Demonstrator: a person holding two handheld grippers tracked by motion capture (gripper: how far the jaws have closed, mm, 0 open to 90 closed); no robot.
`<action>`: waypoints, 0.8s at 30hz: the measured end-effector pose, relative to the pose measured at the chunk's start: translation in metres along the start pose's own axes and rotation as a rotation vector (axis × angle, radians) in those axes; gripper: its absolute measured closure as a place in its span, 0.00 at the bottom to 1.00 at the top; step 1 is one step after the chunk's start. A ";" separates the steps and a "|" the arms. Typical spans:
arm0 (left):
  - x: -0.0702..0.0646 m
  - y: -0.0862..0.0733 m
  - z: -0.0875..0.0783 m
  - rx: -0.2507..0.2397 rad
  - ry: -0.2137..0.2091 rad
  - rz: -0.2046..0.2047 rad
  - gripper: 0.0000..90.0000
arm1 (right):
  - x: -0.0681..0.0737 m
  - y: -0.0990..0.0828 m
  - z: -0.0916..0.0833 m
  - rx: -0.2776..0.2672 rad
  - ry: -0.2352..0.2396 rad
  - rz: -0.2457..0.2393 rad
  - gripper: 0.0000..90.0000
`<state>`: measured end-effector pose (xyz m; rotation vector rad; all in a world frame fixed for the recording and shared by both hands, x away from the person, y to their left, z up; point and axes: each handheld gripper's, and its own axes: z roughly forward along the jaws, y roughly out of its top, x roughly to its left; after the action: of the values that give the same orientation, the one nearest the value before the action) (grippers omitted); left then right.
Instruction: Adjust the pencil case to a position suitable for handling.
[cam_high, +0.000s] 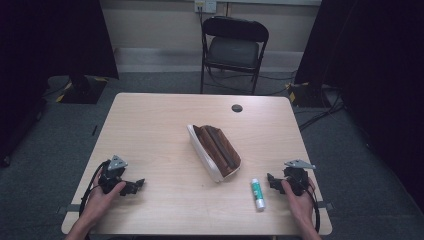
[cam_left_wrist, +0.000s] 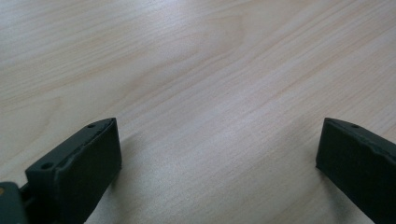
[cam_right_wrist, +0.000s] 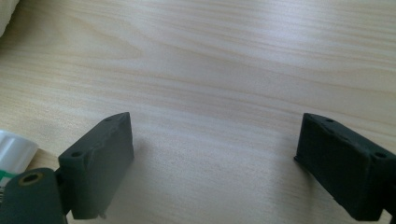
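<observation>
while both hands rest at the near edge | left gripper (cam_high: 131, 187) and right gripper (cam_high: 273, 181) wide open, empty | glue stick (cam_high: 258, 194) just beside right gripper | next likely: reach, straddle, close

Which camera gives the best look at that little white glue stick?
The high view: the whole glue stick lies on the table beside the right hand-held gripper. The right gripper view catches just its end at the left edge.
</observation>
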<state>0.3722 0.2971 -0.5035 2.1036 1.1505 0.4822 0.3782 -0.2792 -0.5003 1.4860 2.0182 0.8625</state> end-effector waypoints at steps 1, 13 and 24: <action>0.000 0.000 0.000 0.003 0.000 0.005 0.00 | 0.000 0.000 0.000 0.000 0.000 0.000 0.11; -0.002 0.000 -0.001 0.000 0.013 -0.005 0.01 | 0.000 0.000 0.000 0.003 -0.010 0.015 0.10; -0.007 0.001 -0.007 0.019 0.000 0.000 0.12 | 0.001 -0.001 -0.001 0.005 -0.012 0.017 0.10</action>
<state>0.3649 0.2932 -0.4978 2.1199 1.1586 0.4730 0.3772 -0.2785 -0.5004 1.5089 2.0032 0.8538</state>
